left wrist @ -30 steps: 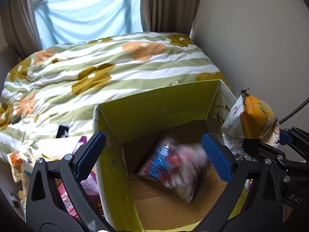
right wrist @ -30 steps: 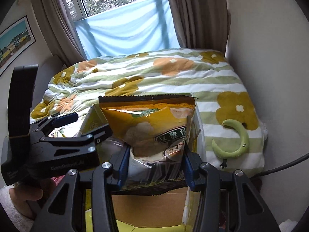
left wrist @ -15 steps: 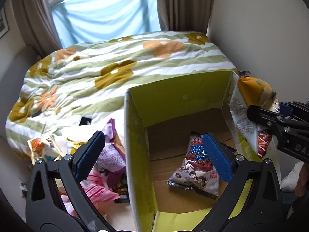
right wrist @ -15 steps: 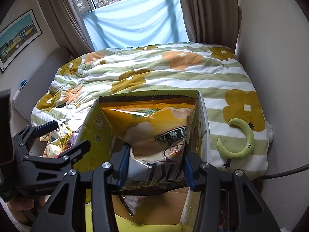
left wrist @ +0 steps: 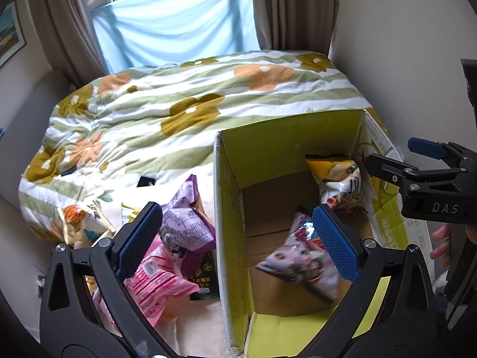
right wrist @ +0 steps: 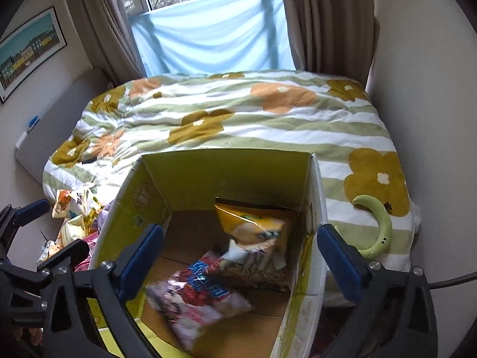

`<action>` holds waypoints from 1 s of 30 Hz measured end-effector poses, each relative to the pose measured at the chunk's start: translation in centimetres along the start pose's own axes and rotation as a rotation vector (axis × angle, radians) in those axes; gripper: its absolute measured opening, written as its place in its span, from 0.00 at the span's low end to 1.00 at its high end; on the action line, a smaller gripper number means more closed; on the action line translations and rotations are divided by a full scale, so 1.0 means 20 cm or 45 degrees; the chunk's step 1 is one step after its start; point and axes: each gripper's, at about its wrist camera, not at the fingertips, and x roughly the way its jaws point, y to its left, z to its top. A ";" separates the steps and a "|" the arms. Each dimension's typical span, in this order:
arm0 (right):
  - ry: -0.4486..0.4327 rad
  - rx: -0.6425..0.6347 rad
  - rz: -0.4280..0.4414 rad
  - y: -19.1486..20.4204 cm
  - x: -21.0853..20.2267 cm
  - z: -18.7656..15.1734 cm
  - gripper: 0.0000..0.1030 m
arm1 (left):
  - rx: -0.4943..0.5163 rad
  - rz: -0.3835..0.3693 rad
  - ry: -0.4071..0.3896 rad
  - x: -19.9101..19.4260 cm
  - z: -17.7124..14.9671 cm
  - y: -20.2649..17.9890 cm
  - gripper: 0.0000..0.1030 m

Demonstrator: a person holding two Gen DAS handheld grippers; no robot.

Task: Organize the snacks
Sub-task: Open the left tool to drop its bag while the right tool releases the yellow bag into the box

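Observation:
An open yellow-green cardboard box stands on the bed. Inside it an orange snack bag leans at the far right corner, and a red-blue-white snack bag lies on the bottom. My left gripper is open and empty over the box's left wall. My right gripper is open and empty above the box; it also shows in the left wrist view. Left of the box lie loose snacks: a purple bag, a pink bag, and a white-orange bag.
The striped flower quilt covers the bed behind the box. A green crescent toy lies on the quilt right of the box. A wall runs close on the right, curtains and window at the back. A small black item lies on the quilt.
My right gripper has opened and the orange bag has dropped into the box. My left gripper has drawn back and left, bringing the loose snacks beside the box into view.

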 end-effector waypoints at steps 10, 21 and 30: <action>-0.034 0.038 -0.001 0.00 -0.15 -0.05 0.99 | 0.003 -0.007 -0.046 -0.13 -0.01 -0.01 0.97; -0.120 0.002 0.052 0.19 -0.39 -0.07 0.99 | -0.032 -0.013 -0.108 -0.41 -0.12 0.17 0.97; -0.222 0.019 0.086 0.50 -0.63 -0.21 1.00 | -0.062 -0.014 -0.155 -0.67 -0.37 0.55 0.97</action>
